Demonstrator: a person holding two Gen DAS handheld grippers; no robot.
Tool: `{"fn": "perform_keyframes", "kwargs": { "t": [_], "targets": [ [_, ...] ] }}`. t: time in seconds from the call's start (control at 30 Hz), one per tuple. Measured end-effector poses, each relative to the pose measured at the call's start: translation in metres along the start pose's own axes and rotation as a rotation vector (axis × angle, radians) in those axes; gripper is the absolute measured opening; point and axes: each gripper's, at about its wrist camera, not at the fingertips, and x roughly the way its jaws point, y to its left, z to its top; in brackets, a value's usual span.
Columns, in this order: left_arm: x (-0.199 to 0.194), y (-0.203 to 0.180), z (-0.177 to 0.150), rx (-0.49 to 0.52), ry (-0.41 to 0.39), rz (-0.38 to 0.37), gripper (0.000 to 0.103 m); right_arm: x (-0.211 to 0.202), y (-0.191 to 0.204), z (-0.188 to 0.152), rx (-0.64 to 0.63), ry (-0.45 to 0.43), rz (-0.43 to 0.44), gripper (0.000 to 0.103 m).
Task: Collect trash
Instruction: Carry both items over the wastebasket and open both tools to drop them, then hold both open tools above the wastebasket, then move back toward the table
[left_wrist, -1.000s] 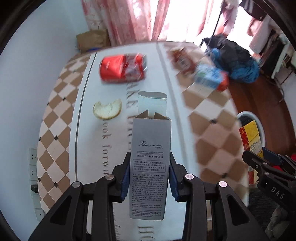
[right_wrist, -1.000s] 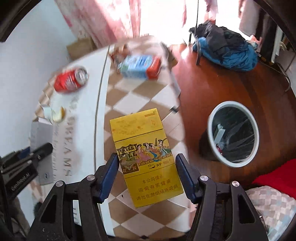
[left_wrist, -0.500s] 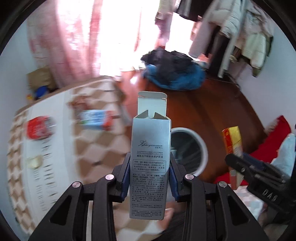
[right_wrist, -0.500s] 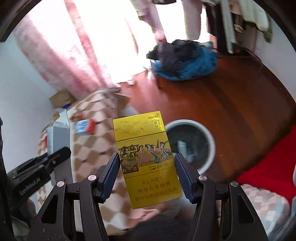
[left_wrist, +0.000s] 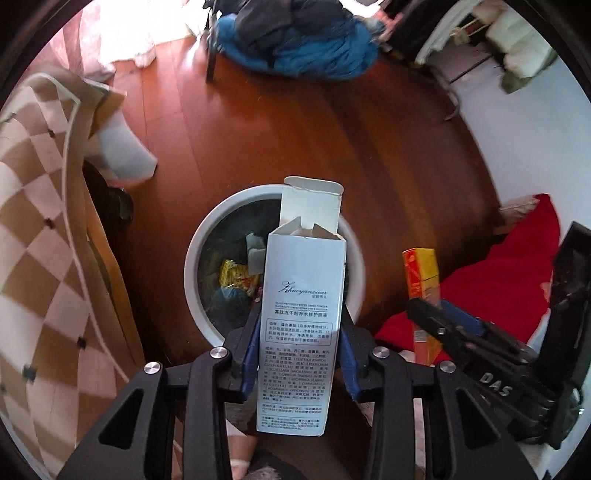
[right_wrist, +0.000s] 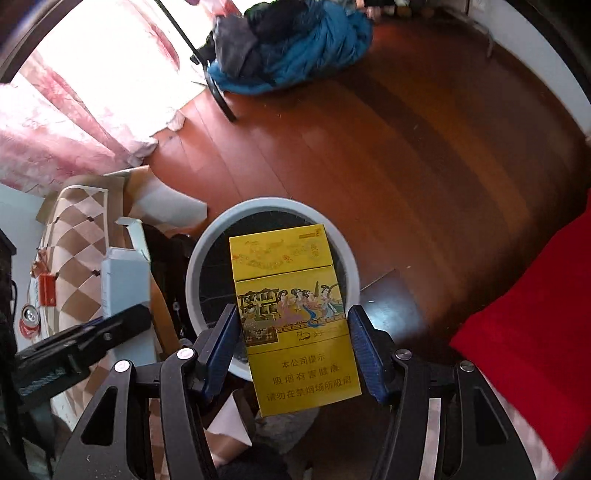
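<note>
Both loads are now carried out over the bin, where a second ago the table was still filling the view ahead of each tool. The left tool (left_wrist: 300, 345) is seen pinching the tall grey carton (left_wrist: 301, 321) at its lower half, top flap open, with the white-rimmed trash bin (left_wrist: 195, 266) lying directly beyond its tip and wrappers visible inside. The right tool (right_wrist: 293, 349) is clamped on the yellow cigarette pack (right_wrist: 295, 321), held flat, and the same bin (right_wrist: 273, 208) is framed just past the pack's far edge. The swing from table to bin is thus judged complete, and release over the opening is what appears to be called for next; a drop onto the rim is the risk, since the pack covers much of the mouth. Off to the left of the tools the table (right_wrist: 79, 236) is left behind, its checked cloth still bearing a red can (right_wrist: 28, 319) and a small red packet (right_wrist: 47, 290), so more trash remains to be fetched. Farther out, dark red wooden floor (right_wrist: 369, 147) is spread, a red blanket (right_wrist: 535, 350) is seen at the right, a heap of blue and dark clothes (right_wrist: 291, 48) lies beyond, and pink curtains (right_wrist: 74, 122) are lit by the window.
</note>
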Motion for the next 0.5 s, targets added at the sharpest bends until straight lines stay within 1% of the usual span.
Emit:
{"fn": "perform_keyframes", "kwargs": {
  "t": [0.03, 0.07, 0.1, 0.13, 0.17, 0.2, 0.23, 0.3, 0.37, 0.47, 0.5],
  "targets": [
    [0.008, 0.003, 0.005, -0.004, 0.014, 0.017, 0.043, 0.009, -0.003, 0.004, 0.01, 0.009, 0.0, 0.061],
    [0.013, 0.005, 0.008, -0.012, 0.018, 0.028, 0.054, 0.021, -0.006, 0.01, 0.015, 0.024, 0.014, 0.061],
    [0.017, 0.005, 0.006, -0.019, 0.018, 0.042, 0.063, 0.027, -0.007, 0.011, 0.02, 0.034, 0.018, 0.062],
    [0.02, 0.008, 0.009, -0.023, 0.02, 0.061, 0.082, 0.035, -0.01, 0.015, 0.033, 0.042, 0.018, 0.062],
    [0.021, 0.011, 0.009, -0.028, 0.024, 0.076, 0.096, 0.045, -0.012, 0.018, 0.043, 0.055, 0.032, 0.062],
    [0.022, 0.014, 0.01, -0.033, 0.025, 0.092, 0.097, 0.052, -0.015, 0.02, 0.049, 0.073, 0.042, 0.067],
    [0.022, 0.016, 0.009, -0.038, 0.022, 0.109, 0.097, 0.059, -0.015, 0.02, 0.057, 0.088, 0.047, 0.084],
    [0.02, 0.019, 0.007, -0.037, 0.008, 0.143, 0.097, 0.072, -0.013, 0.022, 0.06, 0.101, 0.046, 0.099],
    [0.017, 0.021, 0.002, -0.023, -0.016, 0.191, 0.097, 0.078, -0.013, 0.019, 0.058, 0.102, 0.017, 0.1],
    [0.009, 0.023, -0.007, -0.009, -0.061, 0.262, 0.097, 0.076, -0.012, 0.011, 0.049, 0.097, -0.004, 0.102],
    [0.009, 0.024, -0.009, -0.007, -0.067, 0.275, 0.097, 0.075, -0.01, 0.008, 0.041, 0.09, -0.021, 0.103]
  ]
}}
